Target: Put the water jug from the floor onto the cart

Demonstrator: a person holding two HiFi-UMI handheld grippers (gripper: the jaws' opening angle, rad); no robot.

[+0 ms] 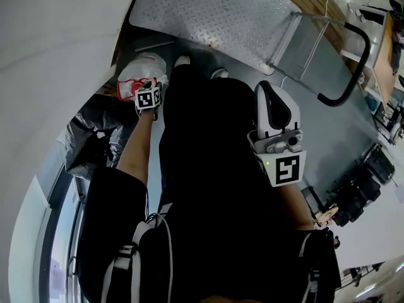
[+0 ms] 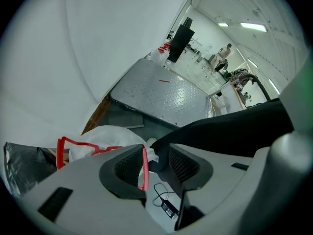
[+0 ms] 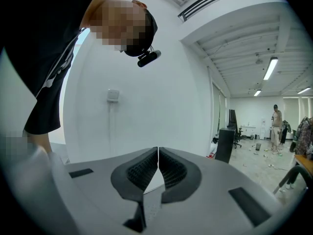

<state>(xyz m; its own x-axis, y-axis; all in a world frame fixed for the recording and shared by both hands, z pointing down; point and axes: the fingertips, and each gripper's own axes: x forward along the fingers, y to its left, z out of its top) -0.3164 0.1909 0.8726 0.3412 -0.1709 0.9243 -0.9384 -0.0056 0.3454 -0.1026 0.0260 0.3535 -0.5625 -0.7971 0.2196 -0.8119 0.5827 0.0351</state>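
A white plastic-wrapped bundle with a red carry handle lies on the floor beside the wall; I cannot tell whether the water jug is inside it. My left gripper hangs just above it, pointing steeply down. In the left gripper view its jaws stand open, and the red handle runs through the gap, close to the left pad. The cart's diamond-plate deck lies low just beyond the bundle. My right gripper is held up in front of my body, shut with nothing in it.
A curved white wall runs along the left. A crumpled black bag lies beside the bundle. The cart's black push handle rises at the right. A cable with an adapter lies on the floor. My shoes stand next to the deck.
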